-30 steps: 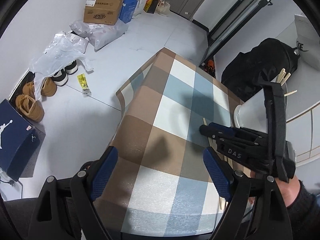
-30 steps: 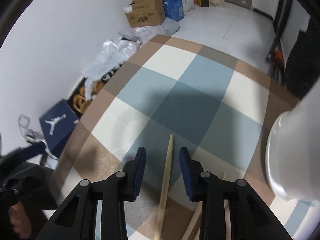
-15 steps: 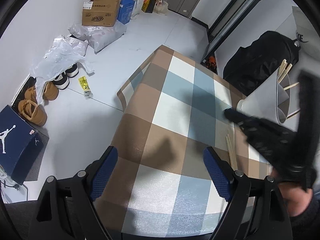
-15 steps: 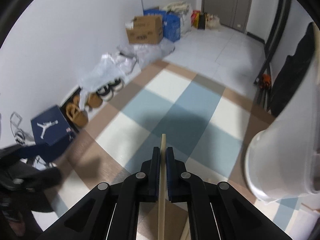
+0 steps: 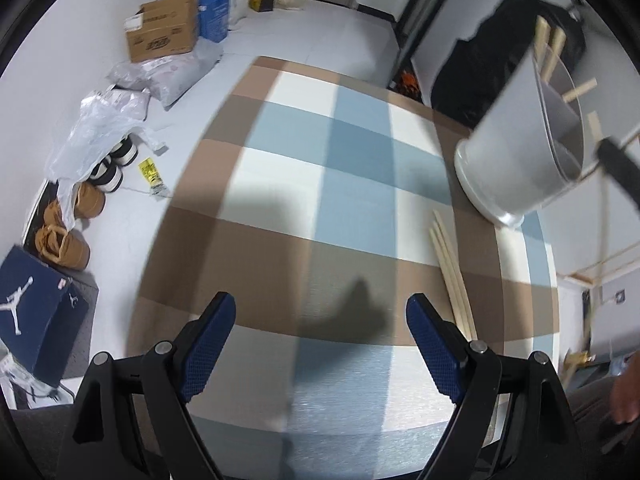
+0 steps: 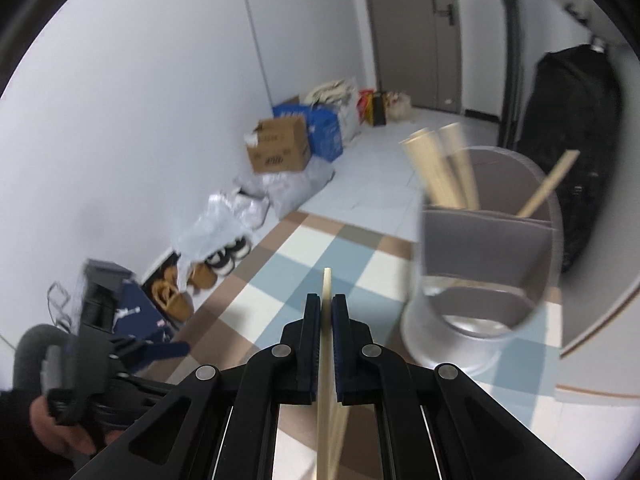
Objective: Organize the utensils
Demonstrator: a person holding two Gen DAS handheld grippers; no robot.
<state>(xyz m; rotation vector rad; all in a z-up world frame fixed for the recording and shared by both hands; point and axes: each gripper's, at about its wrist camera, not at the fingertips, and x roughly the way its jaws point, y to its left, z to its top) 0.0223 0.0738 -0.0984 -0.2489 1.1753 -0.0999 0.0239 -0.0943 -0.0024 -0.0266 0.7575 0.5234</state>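
One chopstick [image 6: 327, 292] pinched in right gripper [image 6: 327, 308]; left gripper [image 5: 320, 320] spread, empty.

The right gripper [image 6: 326, 312], open around a wooden chopstick [image 6: 327, 360] on the checked tablecloth [image 6: 280, 280] a second ago, has clamped and lifted it; the white utensil holder [image 6: 480, 280] now sits lower in its view. The left gripper [image 5: 320, 344] has shifted sideways, jaws unchanged.

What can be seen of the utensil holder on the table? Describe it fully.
The utensil holder is a round, pale grey container, plastic by its look, with a lighter base ring and flat grey dividers splitting it into compartments. It stands upright on the checked tablecloth, at its right side in the left wrist view. Several light wooden sticks lean inside, their ends above the rim. No gripper touches it.
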